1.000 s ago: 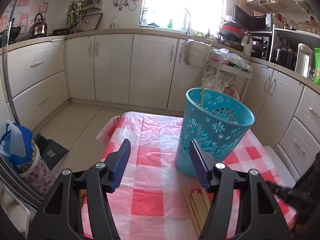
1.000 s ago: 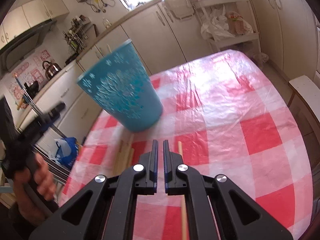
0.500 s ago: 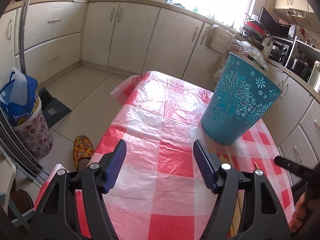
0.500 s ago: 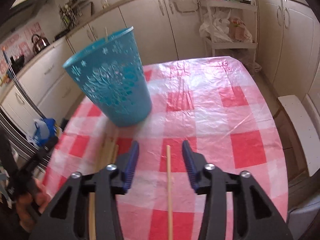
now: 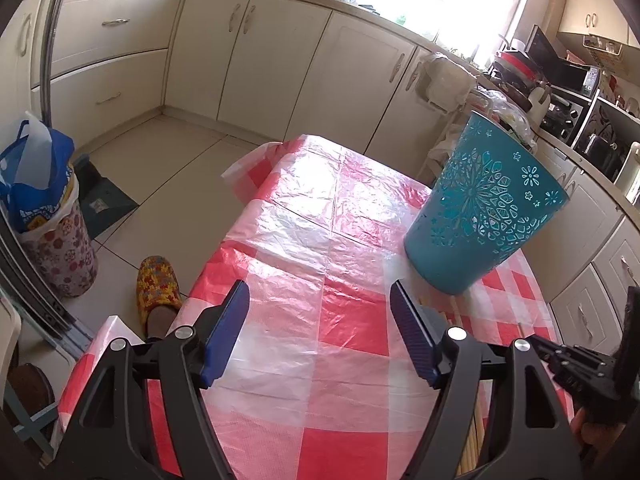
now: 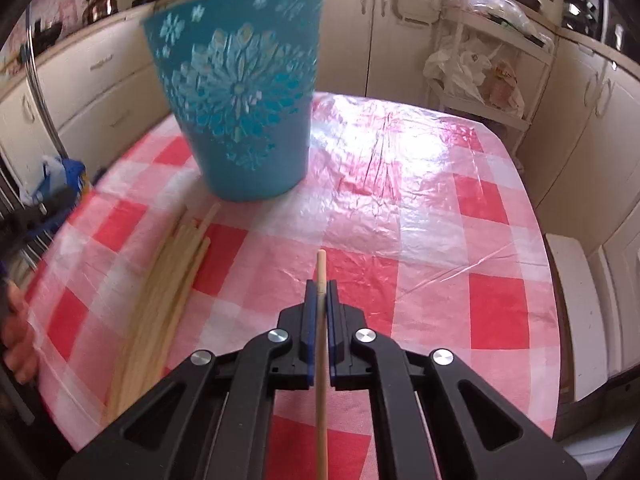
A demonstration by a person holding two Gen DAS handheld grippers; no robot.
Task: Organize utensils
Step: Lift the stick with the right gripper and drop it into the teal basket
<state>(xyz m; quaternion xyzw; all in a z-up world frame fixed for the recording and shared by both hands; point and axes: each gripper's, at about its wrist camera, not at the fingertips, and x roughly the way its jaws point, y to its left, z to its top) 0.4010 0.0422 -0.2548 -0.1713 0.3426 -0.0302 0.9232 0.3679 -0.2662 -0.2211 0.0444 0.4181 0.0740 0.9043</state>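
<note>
A teal cut-out basket [image 6: 240, 92] stands on the red-checked tablecloth [image 6: 440, 208]; it also shows in the left wrist view [image 5: 480, 216]. My right gripper [image 6: 320, 286] is shut on a single wooden chopstick [image 6: 321, 268] that lies along its jaws, tip pointing toward the basket. A bundle of several chopsticks [image 6: 164, 280] lies on the cloth to the left of it, below the basket. My left gripper [image 5: 318, 300] is open and empty above the cloth, left of the basket. The bundle is partly seen behind its right finger [image 5: 476, 432].
Kitchen cabinets [image 5: 256, 48] ring the table. A floral bin with a blue bag [image 5: 44, 208] and a slipper [image 5: 156, 292] are on the floor to the left. A white rack with bags [image 6: 480, 64] stands beyond the table. A white stool [image 6: 576, 304] is at the right edge.
My right gripper opened, then shut on the single chopstick, and moved closer to the basket. My left gripper drew back and left, away from the basket, staying open.
</note>
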